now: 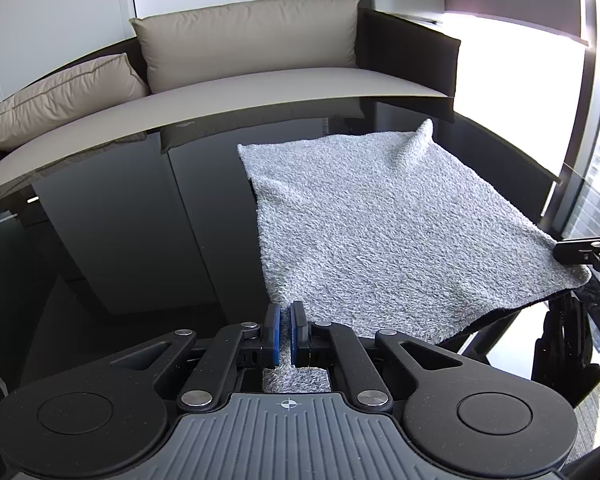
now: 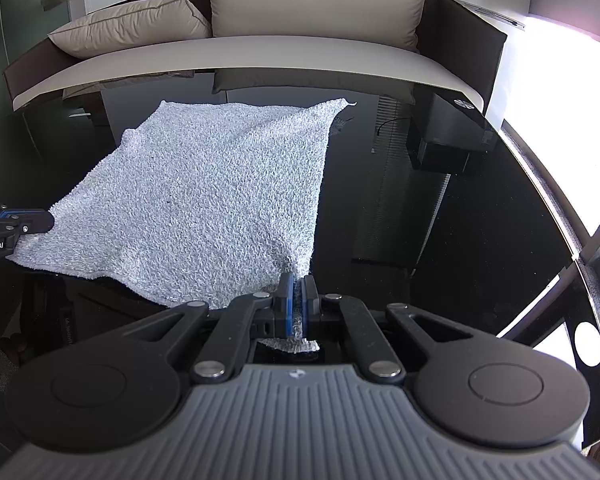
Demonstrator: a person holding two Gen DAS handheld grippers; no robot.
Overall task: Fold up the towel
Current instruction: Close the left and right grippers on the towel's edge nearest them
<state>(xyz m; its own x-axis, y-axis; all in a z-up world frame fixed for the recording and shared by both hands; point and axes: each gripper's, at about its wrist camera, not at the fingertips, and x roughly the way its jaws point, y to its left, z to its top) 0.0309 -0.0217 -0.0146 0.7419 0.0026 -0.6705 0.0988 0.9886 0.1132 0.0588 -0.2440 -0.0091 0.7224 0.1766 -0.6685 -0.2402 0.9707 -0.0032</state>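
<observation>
The pale grey terry towel (image 1: 384, 224) lies spread in one layer on the glossy black table (image 1: 120, 240), near edge lifted. Left gripper (image 1: 285, 332) and right gripper (image 2: 297, 300) each pinch a near corner. No fold shows; halving remains.

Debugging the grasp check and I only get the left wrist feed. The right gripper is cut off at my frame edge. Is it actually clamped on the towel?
Observer: Yes. In the right wrist view the right gripper is shut on a near corner of the grey towel, with fabric pinched between its blue pads.
Operator: Anything right of the towel I can't see?
Observer: Only bare black glass table there; no other objects.
Operator: Far right corner flat?
Observer: It ends in a small point lying on the table, near the far edge by the sofa.
</observation>
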